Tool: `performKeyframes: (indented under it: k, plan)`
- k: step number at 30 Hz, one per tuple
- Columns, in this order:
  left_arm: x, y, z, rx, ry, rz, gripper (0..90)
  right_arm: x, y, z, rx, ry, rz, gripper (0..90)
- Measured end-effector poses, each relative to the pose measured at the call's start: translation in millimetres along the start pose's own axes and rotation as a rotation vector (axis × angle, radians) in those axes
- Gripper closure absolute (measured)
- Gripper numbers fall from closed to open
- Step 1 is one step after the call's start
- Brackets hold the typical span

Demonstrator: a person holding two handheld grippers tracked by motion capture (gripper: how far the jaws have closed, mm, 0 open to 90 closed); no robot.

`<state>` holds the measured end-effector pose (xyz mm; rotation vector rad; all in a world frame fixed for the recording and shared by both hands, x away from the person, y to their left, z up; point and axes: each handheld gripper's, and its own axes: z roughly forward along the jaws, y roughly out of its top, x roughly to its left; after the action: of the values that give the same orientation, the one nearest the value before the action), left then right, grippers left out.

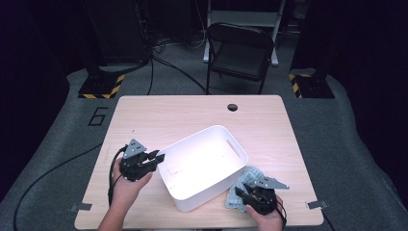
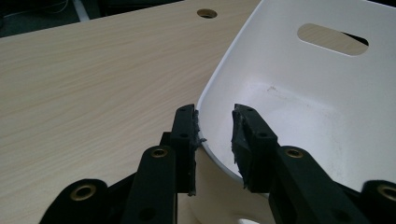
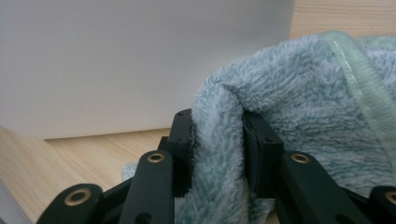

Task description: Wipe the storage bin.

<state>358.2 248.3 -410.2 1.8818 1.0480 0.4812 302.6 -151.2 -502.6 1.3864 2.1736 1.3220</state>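
Right gripper view shows my right tool (image 3: 217,135) pinching a fold of the teal towel (image 3: 299,107) beside the white bin (image 1: 204,163), whose rim my left tool (image 2: 214,140) straddles unclamped, so I fear it tipping.

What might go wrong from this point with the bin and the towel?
The left gripper straddles the white bin's rim without both pads clearly pressing; the bin may slip or tip when pulled. The right gripper pinches just a fold of the blue-green towel, so it may slide out when lifted.
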Motion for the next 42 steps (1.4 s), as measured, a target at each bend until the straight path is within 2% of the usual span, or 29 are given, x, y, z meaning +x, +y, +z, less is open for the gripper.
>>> performKeyframes:
  k: [7, 14, 18, 26, 31, 34, 37, 42]
  plan:
    - [0.3, 2.4, 7.6, 0.018, 0.009, 0.043, 72.8, 0.4, -3.1, -3.1, 0.012, -0.009, -0.003, 67.4]
    - [3.3, 2.1, 13.4, 0.025, -0.023, 0.013, 69.9, 0.2, -5.4, -5.4, 0.009, -0.015, 0.024, 64.9]
    - [3.3, 1.8, 15.4, 0.030, -0.032, 0.019, 67.2, -0.7, -5.9, -5.4, 0.003, -0.005, 0.047, 62.8]
    - [5.4, -2.3, 18.1, 0.014, -0.043, -0.008, 68.5, 1.1, -4.9, -3.9, -0.009, -0.004, 0.042, 58.3]
    - [4.8, -2.3, 19.5, 0.011, -0.036, -0.011, 68.9, 3.7, -4.1, -1.3, 0.002, -0.021, 0.017, 64.2]
    - [3.4, -1.7, 19.4, 0.018, -0.029, 0.015, 70.1, 1.6, -3.9, 0.6, -0.003, -0.026, 0.007, 67.8]
    - [3.5, -1.9, 18.6, 0.015, -0.022, 0.022, 72.1, 1.2, -3.8, 1.7, 0.000, -0.028, 0.004, 70.0]
    - [1.9, -2.6, 16.7, 0.012, -0.002, 0.015, 75.6, 2.3, -2.8, 0.6, -0.008, -0.029, -0.013, 71.7]
